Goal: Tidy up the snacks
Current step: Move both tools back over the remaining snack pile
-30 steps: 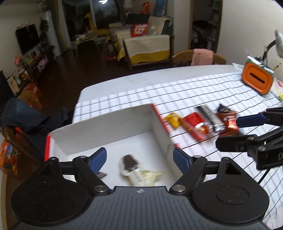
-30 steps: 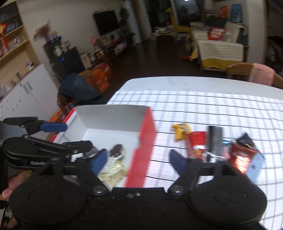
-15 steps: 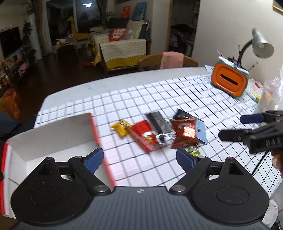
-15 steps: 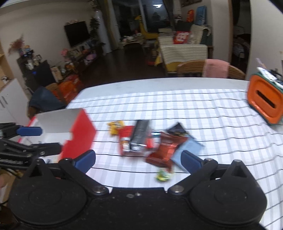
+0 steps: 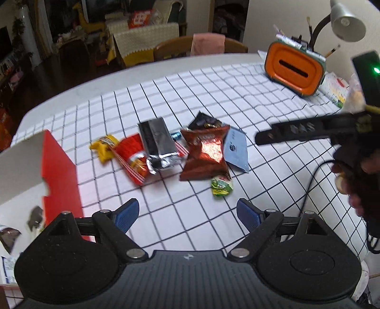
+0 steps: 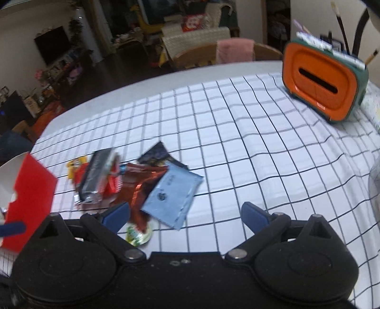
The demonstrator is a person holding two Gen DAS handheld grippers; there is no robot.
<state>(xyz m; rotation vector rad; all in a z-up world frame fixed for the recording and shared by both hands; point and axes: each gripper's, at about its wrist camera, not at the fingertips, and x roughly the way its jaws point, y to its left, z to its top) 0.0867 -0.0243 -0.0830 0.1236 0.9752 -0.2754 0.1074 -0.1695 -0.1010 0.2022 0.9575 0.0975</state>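
Observation:
A pile of snacks lies on the checked tablecloth (image 5: 213, 90): a yellow packet (image 5: 104, 147), a red striped bag (image 5: 133, 159), a silver-black wrapper (image 5: 158, 145), a red foil bag (image 5: 205, 152), a light blue sachet (image 5: 235, 149) and a small green packet (image 5: 222, 186). A red and white box (image 5: 59, 171) stands at the left with wrappers inside. My left gripper (image 5: 187, 211) hangs open in front of the pile, empty. My right gripper (image 6: 186, 214) is open with its jaws closing, above the blue sachet (image 6: 172, 195) and touching nothing.
An orange tissue holder (image 5: 294, 69) and a desk lamp (image 5: 348, 21) stand at the far right. A black cable (image 5: 315, 180) trails over the right table edge. A wooden chair with a pink cloth (image 5: 209, 44) stands behind the table.
Both grippers swung right, away from the box to the snack pile, and sank closer to the table. The box slid to the left edge of both views.

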